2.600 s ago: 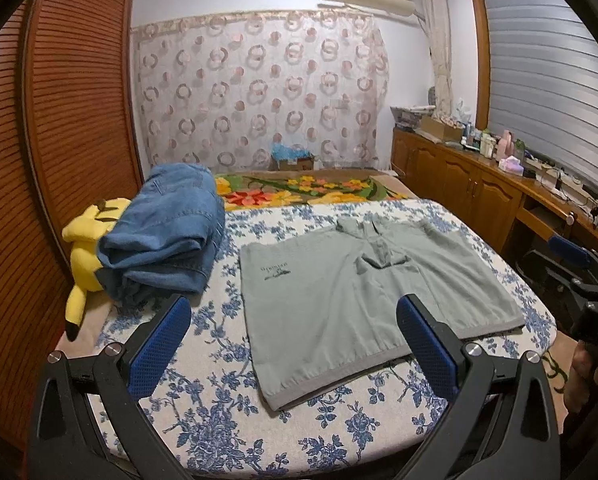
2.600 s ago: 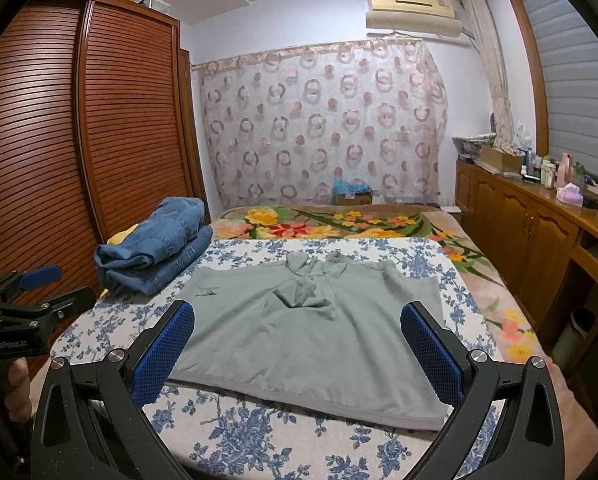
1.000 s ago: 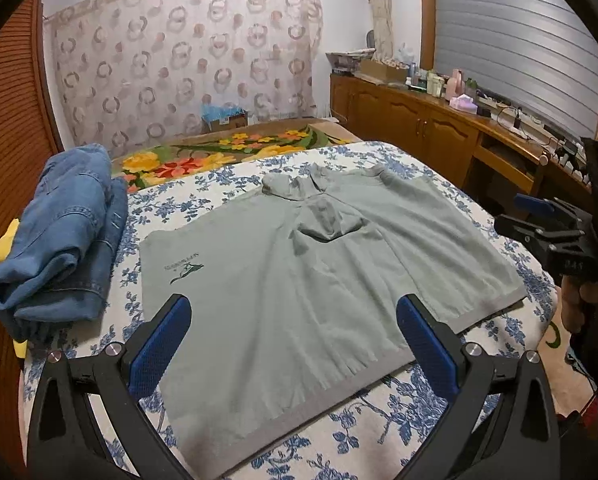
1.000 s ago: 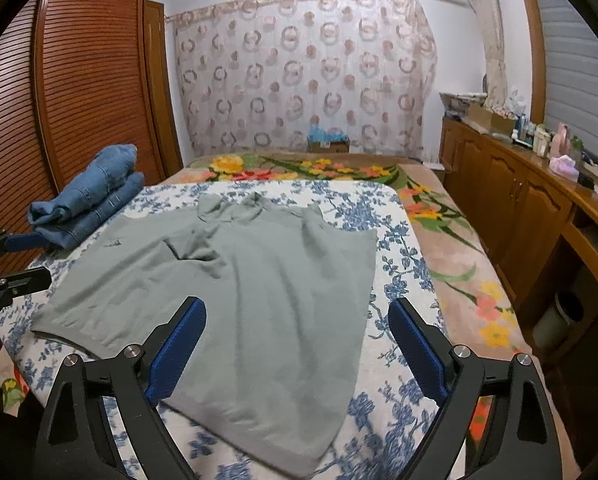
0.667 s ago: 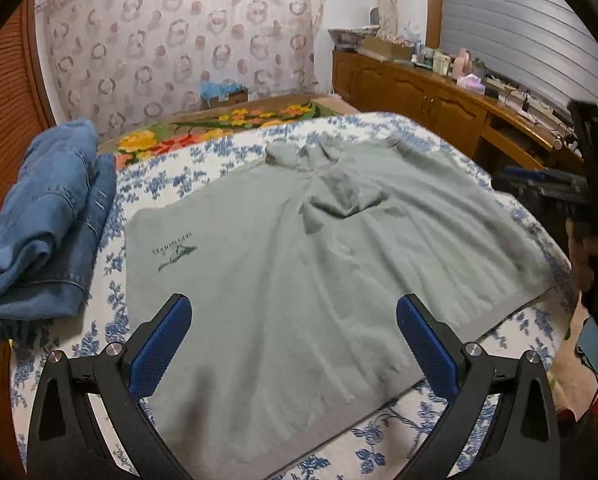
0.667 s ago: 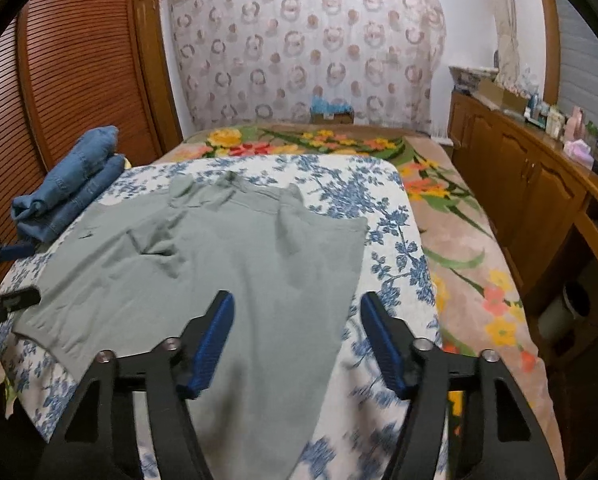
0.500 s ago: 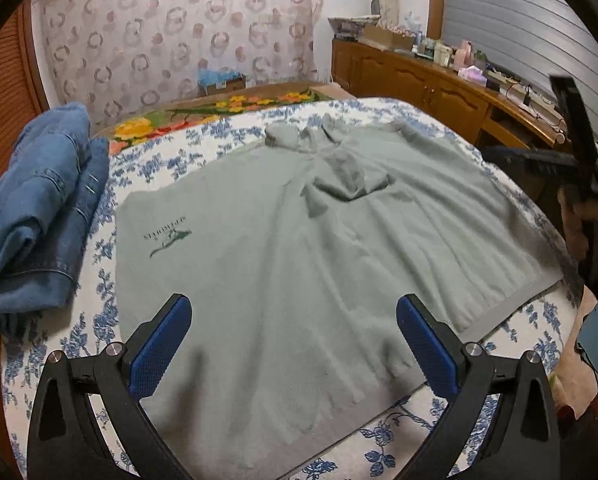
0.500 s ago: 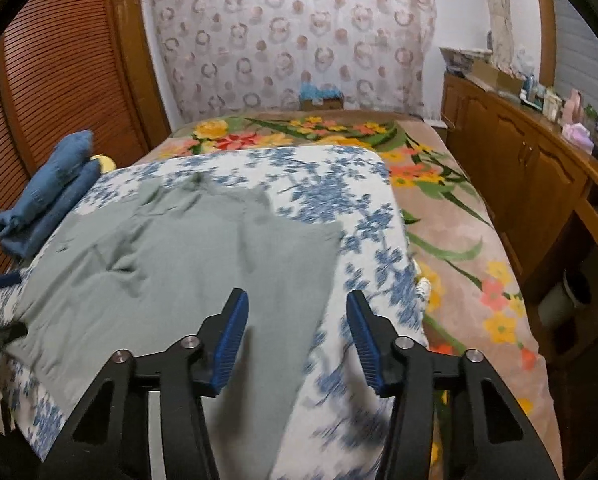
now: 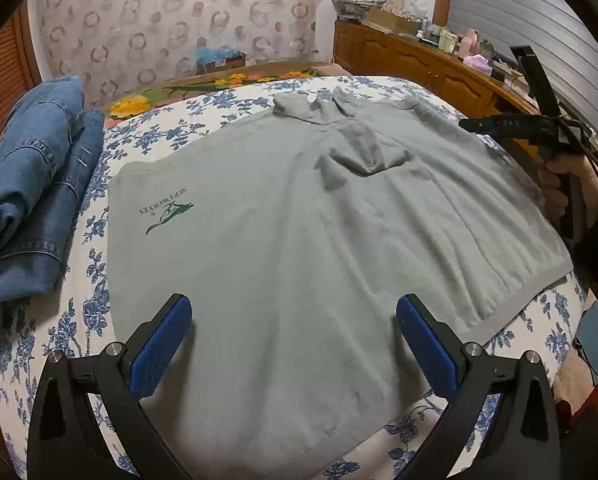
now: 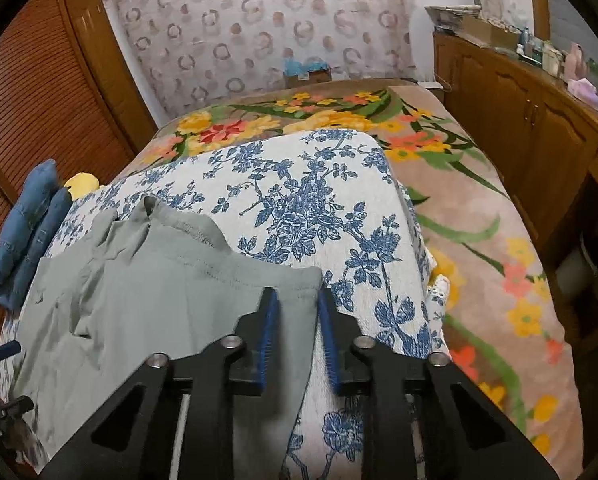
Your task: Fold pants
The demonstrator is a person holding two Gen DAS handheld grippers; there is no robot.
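Observation:
Grey-green pants with a dark logo lie spread flat on the blue-flowered bed sheet. My left gripper hangs open above the pants' near hem, nothing between its blue pads. In the right wrist view my right gripper is closing, its jaws narrow but apart, and the far right corner of the pants lies flat between them, not pinched. The left wrist view shows that right gripper over the same corner, held by a hand.
A stack of folded denim sits at the left edge of the bed, a yellow plush toy behind it. A flowered blanket covers the bed's right side and far end. Wooden cabinets line the right wall.
The right gripper's jaws went from wide open to nearly together as it swung over to the pants' far right corner. The left gripper sank closer to the pants.

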